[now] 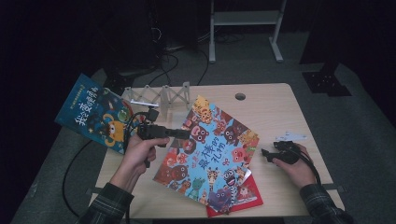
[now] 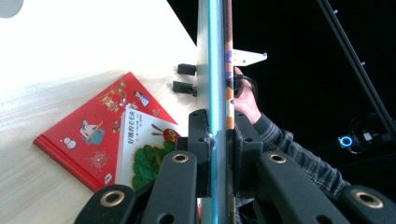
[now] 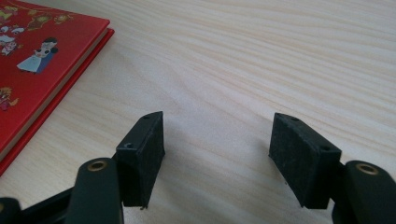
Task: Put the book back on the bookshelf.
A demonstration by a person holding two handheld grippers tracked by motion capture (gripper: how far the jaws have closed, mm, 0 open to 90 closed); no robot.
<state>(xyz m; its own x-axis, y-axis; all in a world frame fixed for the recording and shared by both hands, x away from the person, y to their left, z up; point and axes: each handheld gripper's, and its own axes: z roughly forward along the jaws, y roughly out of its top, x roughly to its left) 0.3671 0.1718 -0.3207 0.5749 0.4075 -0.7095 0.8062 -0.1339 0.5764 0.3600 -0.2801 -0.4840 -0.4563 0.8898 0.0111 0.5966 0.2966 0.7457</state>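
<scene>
In the high view, the left gripper point(image 1: 184, 134) is clamping the left edge of a large colourful animal-cover picture book point(image 1: 210, 154), lifting it at frame centre off a red hardcover book point(image 1: 243, 196); placement seems still ahead. In the left gripper view, the thin book is standing edge-on between closed jaws. In the right gripper view, the right gripper point(image 3: 217, 149) is hanging open and empty over the pale wooden table point(image 3: 280, 56).

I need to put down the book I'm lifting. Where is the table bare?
Bare wood runs along the far edge of the light wooden table, beyond the colourful animal picture book clamped in the left gripper, and by the open right gripper. Crowded: the middle near edge with the red hardcover book, and the left corner with the dark blue picture book.
</scene>
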